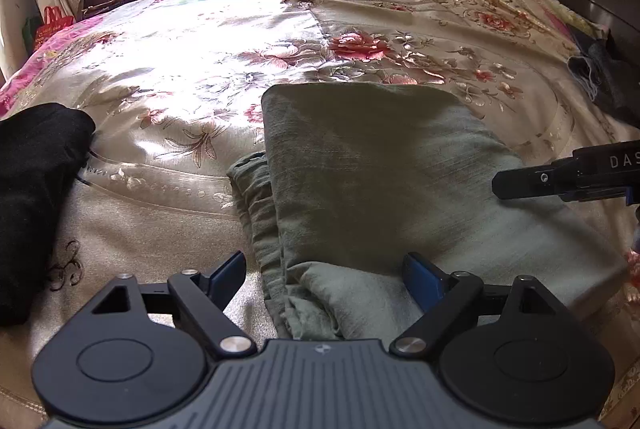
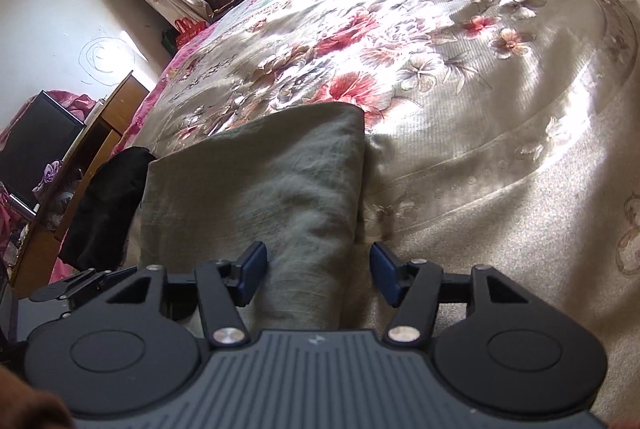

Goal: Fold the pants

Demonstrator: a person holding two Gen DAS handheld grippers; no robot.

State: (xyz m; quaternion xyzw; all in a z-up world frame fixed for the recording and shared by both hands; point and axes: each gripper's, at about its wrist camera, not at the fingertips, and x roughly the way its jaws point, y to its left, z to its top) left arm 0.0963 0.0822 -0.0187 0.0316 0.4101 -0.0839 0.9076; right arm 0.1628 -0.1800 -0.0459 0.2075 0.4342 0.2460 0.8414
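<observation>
Although the fold looks close to finished, the left wrist view shows some tidying left: the green pants (image 1: 360, 181) lie doubled into a compact stack on the floral bedspread (image 1: 180, 69), with a bunched edge of layers spilling out on the left side just ahead of the left gripper (image 1: 328, 279). Its jaws stand wide apart, straddling the near corner of the cloth without pressing it, so nothing is held. One black garment (image 1: 36, 189) lies well off to the left of those fingers, and the right gripper (image 1: 560, 177) pokes in from the right, over the stack's far side.

From the right wrist view, the right gripper (image 2: 318, 275) hangs just above the near right edge of the same stack (image 2: 260, 189), jaws parted and empty (one pad over cloth, the other over bare bedspread). The black garment (image 2: 108, 205) sits beyond the pants to the left.

Count: one pair of pants, one black garment, two grippers.
</observation>
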